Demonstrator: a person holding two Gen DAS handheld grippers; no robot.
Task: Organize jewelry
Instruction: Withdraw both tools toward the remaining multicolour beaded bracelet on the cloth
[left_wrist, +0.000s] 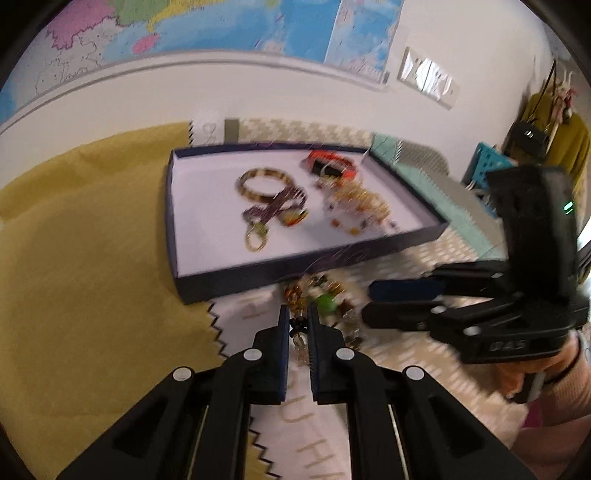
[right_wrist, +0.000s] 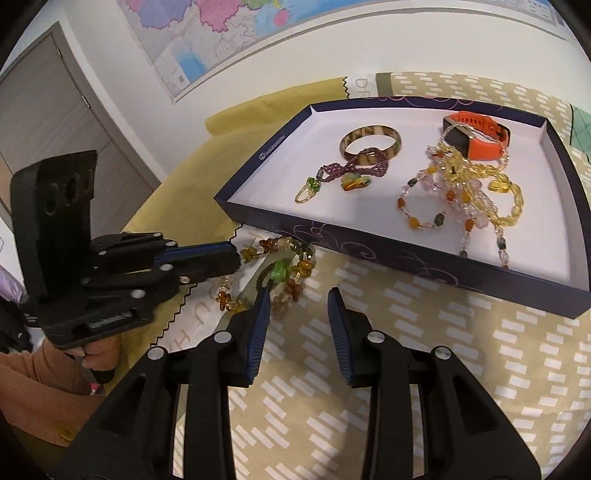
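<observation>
A dark blue tray (right_wrist: 369, 243) with a white floor holds a horn-coloured bangle (right_wrist: 370, 142), a purple necklace with a pendant (right_wrist: 354, 173), an orange watch (right_wrist: 476, 136) and a heap of yellow and amber bead strands (right_wrist: 469, 192). An amber bead bracelet with a green stone (right_wrist: 280, 273) lies on the cloth just in front of the tray. My left gripper (left_wrist: 297, 325) is shut on one end of this bracelet (left_wrist: 321, 295); it shows from the side in the right wrist view (right_wrist: 236, 262). My right gripper (right_wrist: 297, 295) is open and empty beside the bracelet.
The tray (left_wrist: 295, 269) sits on a beige patterned cloth (right_wrist: 406, 369) next to a yellow cloth (left_wrist: 92, 277). A teal box (left_wrist: 424, 173) lies behind the tray. A wall with maps stands close behind.
</observation>
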